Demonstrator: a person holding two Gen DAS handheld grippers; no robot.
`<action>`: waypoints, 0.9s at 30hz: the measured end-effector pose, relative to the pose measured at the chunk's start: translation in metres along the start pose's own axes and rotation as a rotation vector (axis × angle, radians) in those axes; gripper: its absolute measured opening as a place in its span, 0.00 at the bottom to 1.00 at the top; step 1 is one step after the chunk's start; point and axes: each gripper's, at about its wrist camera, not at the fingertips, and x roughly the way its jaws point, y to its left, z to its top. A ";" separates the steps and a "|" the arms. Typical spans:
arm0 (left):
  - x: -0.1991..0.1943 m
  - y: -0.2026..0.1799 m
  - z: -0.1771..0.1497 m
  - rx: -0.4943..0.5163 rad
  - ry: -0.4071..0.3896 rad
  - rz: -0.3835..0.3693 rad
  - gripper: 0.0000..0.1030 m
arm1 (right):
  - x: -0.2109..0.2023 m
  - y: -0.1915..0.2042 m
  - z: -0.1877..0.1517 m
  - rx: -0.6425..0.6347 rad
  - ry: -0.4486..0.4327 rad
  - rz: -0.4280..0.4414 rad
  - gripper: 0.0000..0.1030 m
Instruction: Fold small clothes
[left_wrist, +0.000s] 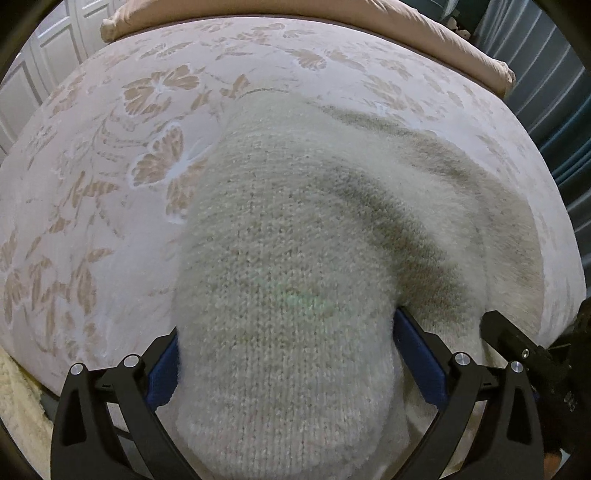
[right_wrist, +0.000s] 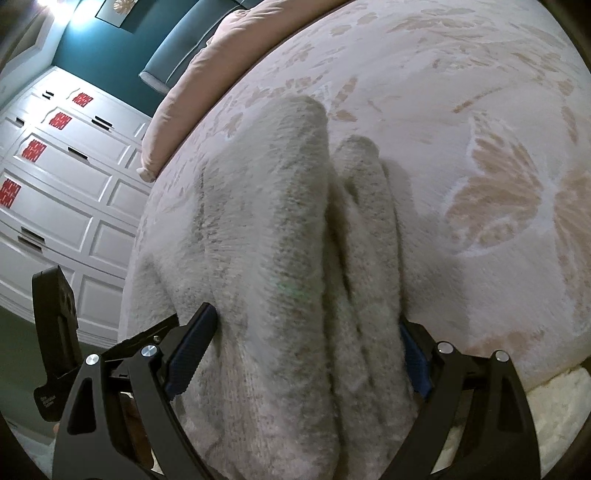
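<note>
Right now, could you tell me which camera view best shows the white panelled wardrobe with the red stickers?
The right wrist view: the wardrobe fills its left side, with panels, handles and red stickers clear. The left wrist view catches only a sliver of white panelling at its upper left edge, no stickers visible.

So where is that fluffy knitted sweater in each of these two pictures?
Left wrist view: the knitted sweater fills the centre and lower middle, bunched between the left gripper fingers.
Right wrist view: it runs from the upper centre down to the bottom edge, in folds between the right gripper fingers.
Shared landmark: the butterfly-patterned bedspread under the sweater, with the pink pillow at its far edge.
</note>
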 end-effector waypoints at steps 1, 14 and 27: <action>0.001 -0.001 0.001 0.000 -0.001 0.004 0.95 | 0.001 0.001 0.001 -0.001 -0.001 0.002 0.84; 0.008 0.008 0.003 -0.007 -0.013 -0.079 0.95 | 0.011 0.008 0.005 -0.007 -0.021 0.023 0.74; -0.066 0.031 -0.010 0.004 0.006 -0.464 0.42 | -0.079 0.050 -0.037 0.056 -0.095 0.096 0.32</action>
